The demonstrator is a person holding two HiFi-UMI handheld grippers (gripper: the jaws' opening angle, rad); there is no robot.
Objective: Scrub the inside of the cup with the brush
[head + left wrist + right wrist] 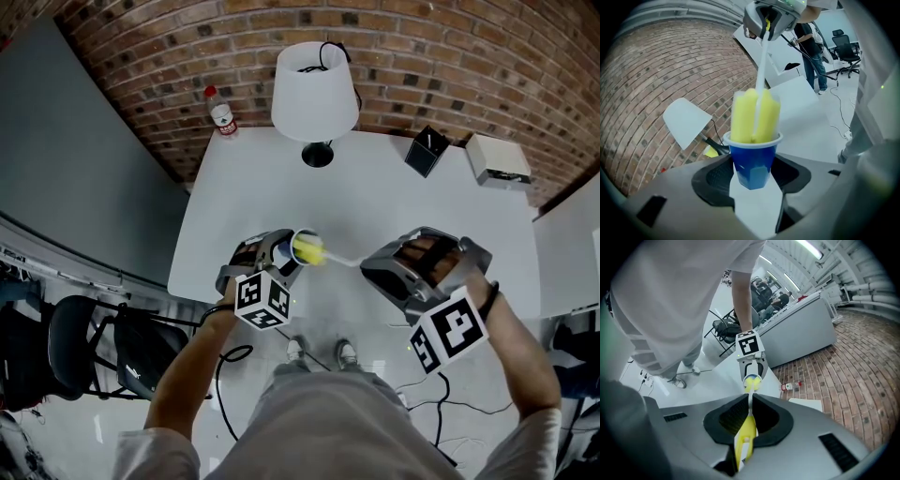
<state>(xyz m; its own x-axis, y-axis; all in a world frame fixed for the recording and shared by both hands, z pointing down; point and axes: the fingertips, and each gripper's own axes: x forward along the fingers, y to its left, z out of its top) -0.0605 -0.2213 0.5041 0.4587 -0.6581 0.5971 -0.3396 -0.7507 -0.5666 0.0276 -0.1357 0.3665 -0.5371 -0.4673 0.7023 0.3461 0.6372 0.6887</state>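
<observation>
Now: blue cup (754,161) clamped in left gripper (283,253), yellow foam brush (754,115) in right gripper (375,269).

Matt grey plastic shell covering my left gripper (752,177); black pads (715,176) looking finely textured, rubbery. Blue cup (754,161) shining like smooth glossy plastic. Head of brush (754,117) looking like soft yellow foam, matt; stem looking like smooth white plastic. Same matt grey plastic covering my right gripper (749,416). White table (375,202) looking smooth, faintly sheened. Rough matt brick wall (450,56) standing behind. White lampshade (314,89) looking matt.
</observation>
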